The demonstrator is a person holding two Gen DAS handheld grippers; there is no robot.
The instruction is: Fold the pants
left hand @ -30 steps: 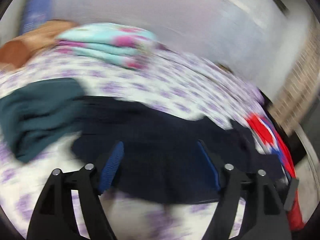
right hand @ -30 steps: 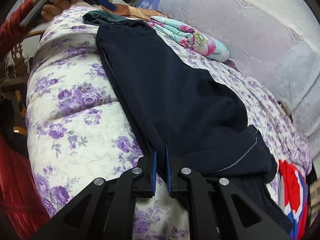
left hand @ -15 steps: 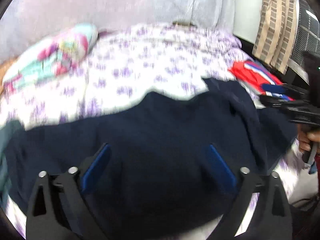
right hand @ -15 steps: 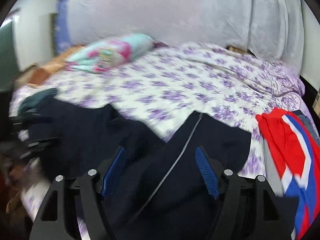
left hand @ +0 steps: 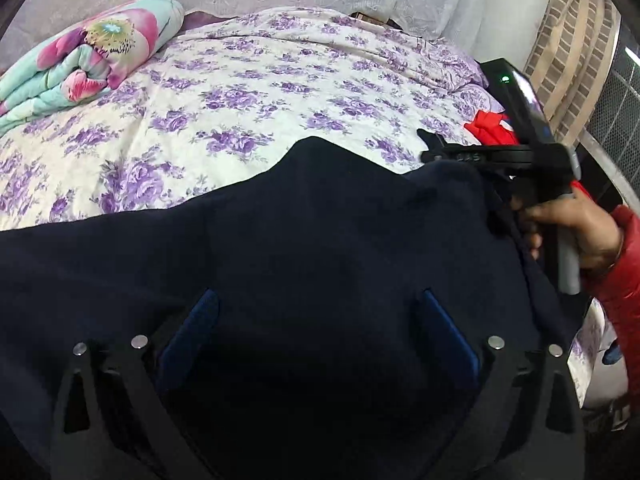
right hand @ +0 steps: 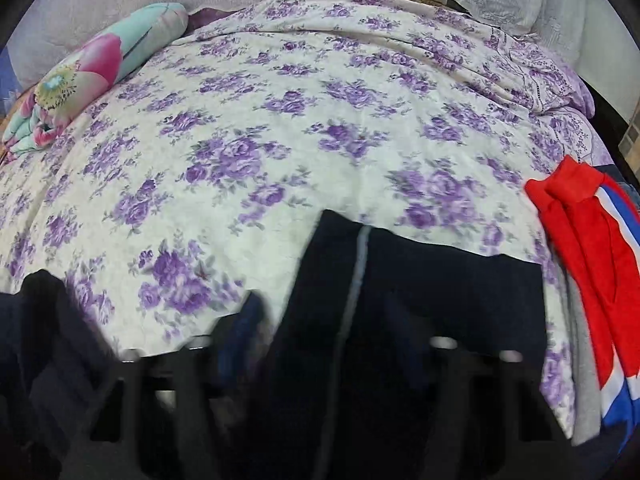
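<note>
Dark navy pants (left hand: 320, 232) lie across the near edge of the bed with the purple-flowered cover (left hand: 248, 92). My left gripper (left hand: 316, 320) is open, its blue pads wide apart just above the cloth. The right gripper (left hand: 436, 152) shows at the right of the left wrist view, held by a hand over the pants' right end. In the right wrist view the pants (right hand: 420, 280) show a grey side stripe. My right gripper (right hand: 332, 320) is blurred but its fingers stand wide apart over the cloth, open.
A rolled teal and pink floral blanket (left hand: 88, 56) lies at the far left of the bed. A red, white and blue garment (right hand: 584, 248) lies at the right edge. Pale curtains hang behind the bed. A brick wall (left hand: 568, 60) stands at the right.
My right gripper let go of the pants' edge and opened. Both grippers swung round to face across the bed. The pants now lie sideways along the near edge.
</note>
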